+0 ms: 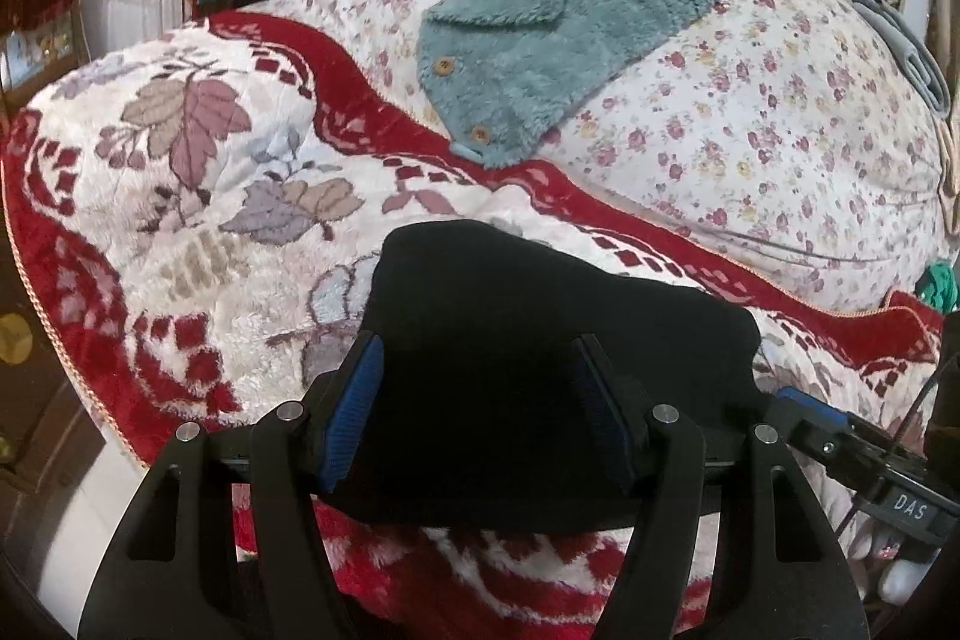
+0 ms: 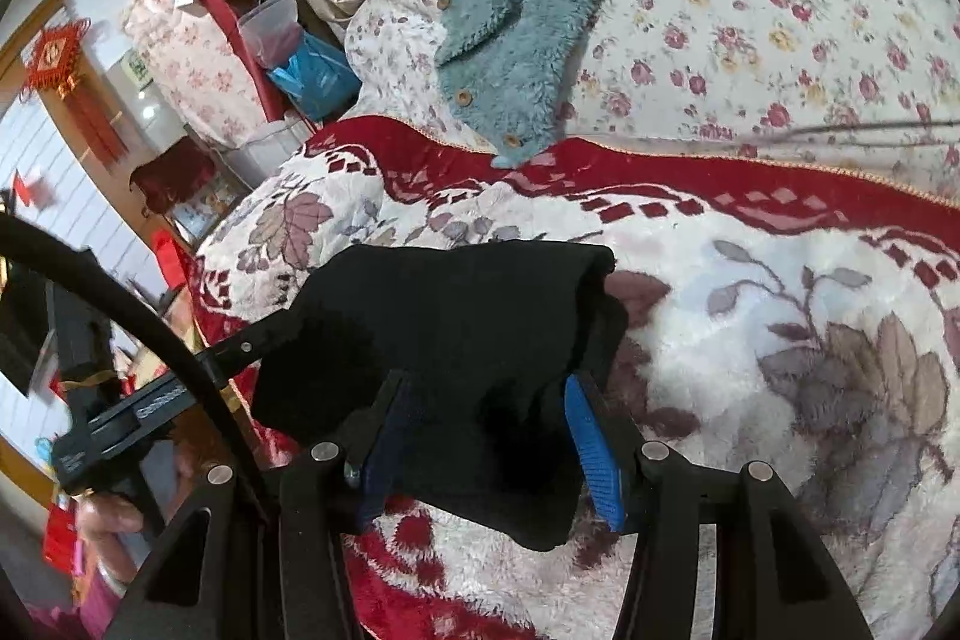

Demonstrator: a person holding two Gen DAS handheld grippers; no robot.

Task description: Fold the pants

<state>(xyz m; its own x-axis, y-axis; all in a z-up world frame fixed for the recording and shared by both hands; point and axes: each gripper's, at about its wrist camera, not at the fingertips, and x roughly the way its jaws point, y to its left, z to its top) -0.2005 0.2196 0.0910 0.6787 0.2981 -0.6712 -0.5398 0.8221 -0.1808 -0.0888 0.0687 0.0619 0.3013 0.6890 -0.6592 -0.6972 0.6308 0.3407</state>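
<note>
While the black pants lie bunched on the blanket, my left gripper and right gripper both sit spread around them, unclenched.

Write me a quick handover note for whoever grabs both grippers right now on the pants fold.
Left gripper: jaws apart, straddling the folded black fabric pants; no clear pinch visible.
Right gripper: same, open around the other end of the bundle.
The pants sit as a compact bundle on the red and white floral plush blanket, near its front edge. A teal fleece buttoned cardigan lies behind on the rose-print bedsheet, apart from the pants.
Done: the pants look already folded down.
Left: probably a final fold or tidy, then pull both grippers back. How many layers are underneath is hidden.
</note>
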